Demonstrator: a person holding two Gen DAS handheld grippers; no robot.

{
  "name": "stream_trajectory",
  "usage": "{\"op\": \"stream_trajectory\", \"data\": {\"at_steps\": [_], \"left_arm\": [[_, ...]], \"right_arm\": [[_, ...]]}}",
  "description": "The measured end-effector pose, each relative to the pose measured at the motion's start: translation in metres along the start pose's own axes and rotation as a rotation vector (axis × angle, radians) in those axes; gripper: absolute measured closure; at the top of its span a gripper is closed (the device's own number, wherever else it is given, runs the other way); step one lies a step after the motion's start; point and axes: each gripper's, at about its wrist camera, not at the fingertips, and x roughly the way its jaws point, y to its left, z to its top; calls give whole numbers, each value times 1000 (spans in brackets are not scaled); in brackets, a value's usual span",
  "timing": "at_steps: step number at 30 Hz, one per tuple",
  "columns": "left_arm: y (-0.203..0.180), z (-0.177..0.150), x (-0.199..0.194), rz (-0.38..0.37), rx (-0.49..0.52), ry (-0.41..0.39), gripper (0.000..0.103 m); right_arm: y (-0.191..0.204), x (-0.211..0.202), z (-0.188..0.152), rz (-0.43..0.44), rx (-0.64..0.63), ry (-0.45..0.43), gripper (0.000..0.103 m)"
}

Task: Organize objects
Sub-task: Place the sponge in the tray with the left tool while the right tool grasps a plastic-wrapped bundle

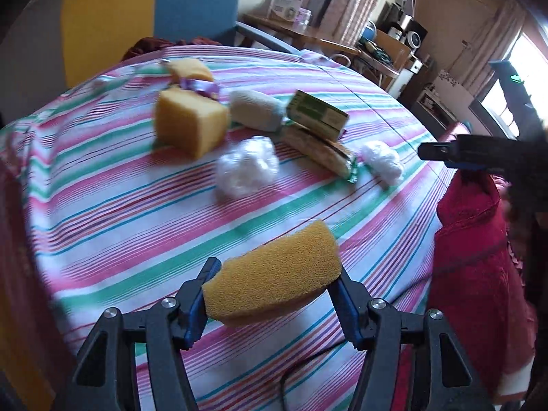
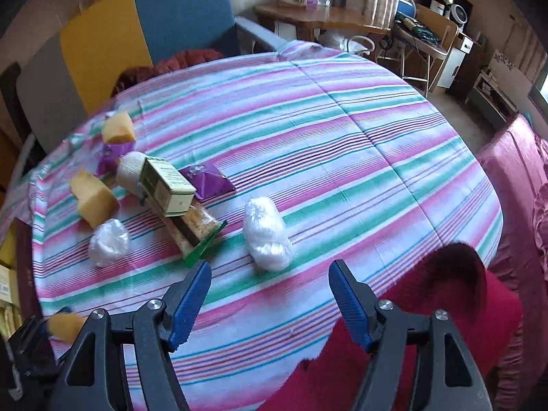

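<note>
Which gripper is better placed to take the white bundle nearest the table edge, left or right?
Right. The right gripper is open and empty, with the white bundle just ahead of its jaws. The left gripper is already shut on a sponge.

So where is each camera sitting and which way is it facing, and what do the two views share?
Left wrist: rides the left hand-held gripper, looking down across the striped tablecloth; its pads clamp a yellow sponge; the right hand-held gripper shows at the right edge.
Right wrist: rides the right hand-held gripper, jaws open and empty, aimed down at a white plastic-wrapped bundle.
Shared: tablecloth, green box, bundle, sponge.
</note>
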Motion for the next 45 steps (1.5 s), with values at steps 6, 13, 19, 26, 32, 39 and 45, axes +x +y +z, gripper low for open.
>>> {"op": "stream_trajectory", "data": {"at_steps": [6, 13, 19, 26, 32, 39, 45], "left_arm": [[21, -19, -32, 31, -20, -42, 40], [34, -28, -61, 35, -51, -84, 40], [56, -38, -87, 52, -103, -125, 40], [100, -63, -125, 137, -214, -171, 39], [155, -103, -171, 279, -361, -199, 39], [210, -150, -220, 466, -491, -218, 39], [233, -169, -218, 548, -515, -177, 38]], "right_arm": [[5, 51, 28, -87, -12, 130, 32], [6, 81, 25, -127, -28, 207, 67], [18, 29, 8, -64, -43, 35, 67], [104, -12, -19, 251, -191, -70, 67], [198, 5, -57, 420, -391, -31, 67], [226, 21, -79, 413, -531, 7, 67], [223, 18, -78, 411, -523, -3, 67]]}}
